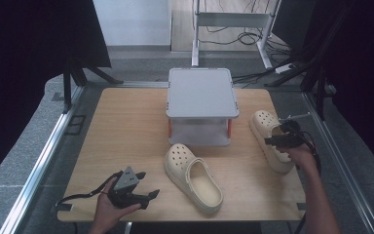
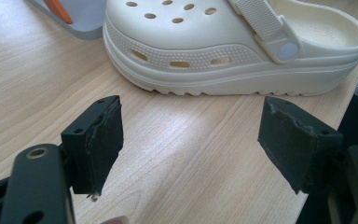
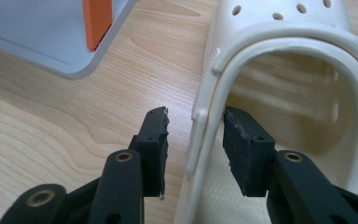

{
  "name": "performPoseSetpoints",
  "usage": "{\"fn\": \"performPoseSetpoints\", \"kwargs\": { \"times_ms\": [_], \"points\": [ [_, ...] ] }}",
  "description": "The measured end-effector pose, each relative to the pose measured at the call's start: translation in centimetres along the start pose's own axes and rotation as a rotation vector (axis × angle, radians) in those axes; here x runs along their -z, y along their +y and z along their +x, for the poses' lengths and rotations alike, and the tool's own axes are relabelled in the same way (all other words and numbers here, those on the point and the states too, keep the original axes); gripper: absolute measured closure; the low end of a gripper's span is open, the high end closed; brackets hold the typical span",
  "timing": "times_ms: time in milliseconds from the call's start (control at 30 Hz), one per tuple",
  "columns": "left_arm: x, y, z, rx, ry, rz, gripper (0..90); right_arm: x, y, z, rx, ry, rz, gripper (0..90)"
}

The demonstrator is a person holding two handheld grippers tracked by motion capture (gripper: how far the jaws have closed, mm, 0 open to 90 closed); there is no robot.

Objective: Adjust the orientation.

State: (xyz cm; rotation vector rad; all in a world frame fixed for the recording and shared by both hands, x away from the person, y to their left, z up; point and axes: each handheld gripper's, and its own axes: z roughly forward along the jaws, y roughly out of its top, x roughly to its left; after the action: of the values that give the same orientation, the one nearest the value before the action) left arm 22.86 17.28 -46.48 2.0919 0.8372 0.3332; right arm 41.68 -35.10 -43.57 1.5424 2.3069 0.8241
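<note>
Right gripper view: right hand-held gripper (image 3: 193, 140) straddles, ungripped, the cream foam clog's (image 3: 279, 84) smooth rim; left hand-held gripper (image 2: 191, 140) released above woodgrain tabletop (image 2: 182, 158).

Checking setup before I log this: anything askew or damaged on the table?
The two clogs aren't paired: near clog lies angled mid-table, far clog sits near the right edge. Right gripper straddles its side wall. Pads on the left gripper look frayed.

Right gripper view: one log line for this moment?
right gripper: jaws straddle right clog side wall, gap visible | left gripper: open, empty | middle clog: untouched
</note>
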Motion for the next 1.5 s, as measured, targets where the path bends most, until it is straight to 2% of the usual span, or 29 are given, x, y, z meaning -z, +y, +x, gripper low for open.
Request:
{"fn": "performPoseSetpoints", "kwargs": {
  "times_ms": [200,300,567,733,800,1000,1500],
  "points": [
    [0.0,0.0,0.0,-0.001,0.000,0.001,22.5,-1.0,0.9,0.0,0.003,-0.010,0.038,65.1],
    [0.0,0.0,0.0,-0.001,0.000,0.000,22.5,-1.5,1.4,-0.2,-0.003,-0.027,0.056,75.2],
    [-0.1,0.0,0.0,0.000,-0.002,0.001,22.5,-1.5,1.3,-0.6,-0.035,-0.003,0.051,77.9],
    [0.0,0.0,0.0,-0.001,0.001,-0.001,22.5,-1.3,1.3,-0.3,-0.024,-0.008,0.053,78.4],
    [0.0,0.0,0.0,-0.001,0.002,-0.001,22.5,-0.9,1.3,-0.2,-0.011,-0.020,0.051,78.4],
    [0.0,0.0,0.0,0.001,-0.001,-0.002,22.5,0.8,0.8,0.1,0.002,0.022,0.006,78.4],
    [0.2,0.1,0.0,0.003,0.002,-0.007,22.5,3.3,-1.1,2.6,0.083,0.033,-0.030,78.4]
  ]
}}
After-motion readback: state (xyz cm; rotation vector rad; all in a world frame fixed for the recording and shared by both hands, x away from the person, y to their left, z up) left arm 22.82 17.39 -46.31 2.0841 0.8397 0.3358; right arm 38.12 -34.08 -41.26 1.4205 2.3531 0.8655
